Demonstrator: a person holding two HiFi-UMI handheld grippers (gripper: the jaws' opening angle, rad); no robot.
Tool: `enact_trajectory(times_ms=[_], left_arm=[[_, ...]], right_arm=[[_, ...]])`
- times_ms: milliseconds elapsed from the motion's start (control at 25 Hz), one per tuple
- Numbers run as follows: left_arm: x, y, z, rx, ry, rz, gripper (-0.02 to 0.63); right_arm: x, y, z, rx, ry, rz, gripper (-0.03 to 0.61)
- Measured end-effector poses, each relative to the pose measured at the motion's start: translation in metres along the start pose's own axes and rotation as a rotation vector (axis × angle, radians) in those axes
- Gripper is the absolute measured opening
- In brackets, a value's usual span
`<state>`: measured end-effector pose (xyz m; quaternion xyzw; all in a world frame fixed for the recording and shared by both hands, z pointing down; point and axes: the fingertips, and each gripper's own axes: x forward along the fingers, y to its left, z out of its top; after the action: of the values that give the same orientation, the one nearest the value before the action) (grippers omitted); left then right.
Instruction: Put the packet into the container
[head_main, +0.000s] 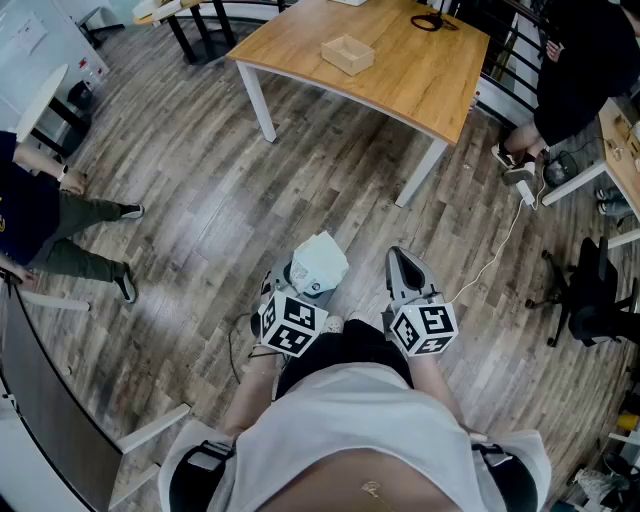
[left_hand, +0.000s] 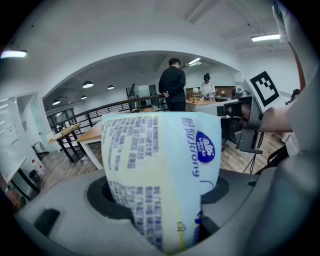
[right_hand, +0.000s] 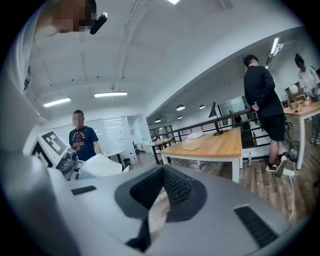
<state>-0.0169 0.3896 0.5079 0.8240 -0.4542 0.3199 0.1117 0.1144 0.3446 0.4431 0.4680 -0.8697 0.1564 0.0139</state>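
Note:
A white and pale blue tissue packet (head_main: 319, 264) with blue print sits between the jaws of my left gripper (head_main: 303, 283), which is shut on it; both are held close to the person's body above the wooden floor. In the left gripper view the packet (left_hand: 160, 170) stands upright and fills the middle, hiding the fingertips. My right gripper (head_main: 404, 268) is beside it on the right, shut with nothing in it, and its jaws meet in a narrow slit (right_hand: 162, 195). The container, a small open light-brown box (head_main: 347, 53), rests on the wooden table (head_main: 420, 80) well ahead, also visible in the right gripper view as the box (right_hand: 191, 145).
A person in black (head_main: 585, 55) stands at the table's far right. Another person (head_main: 45, 225) is at the left. A black office chair (head_main: 590, 300) and a white cable (head_main: 500, 250) lie on the floor to the right. Black-legged desks stand at the back left.

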Motion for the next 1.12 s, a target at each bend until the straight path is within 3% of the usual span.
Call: enact_trajectory(times_ms=[320,520,1120], left_arm=[[0.007,-0.001,0.009,-0.013,-0.015,-0.009,0.36],[0.005,0.004,0.01,-0.008,-0.026,-0.021,0.36],[0.014,0.027,0.02,0.022,-0.055,-0.046,0.36]], right_arm=[[0.01,0.0,0.001,0.018,0.003,0.009,0.011],[0.017,0.01,0.012,0.018,-0.051,0.027,0.011],[0.028,-0.001,0.019,0.038,-0.091,-0.038,0.012]])
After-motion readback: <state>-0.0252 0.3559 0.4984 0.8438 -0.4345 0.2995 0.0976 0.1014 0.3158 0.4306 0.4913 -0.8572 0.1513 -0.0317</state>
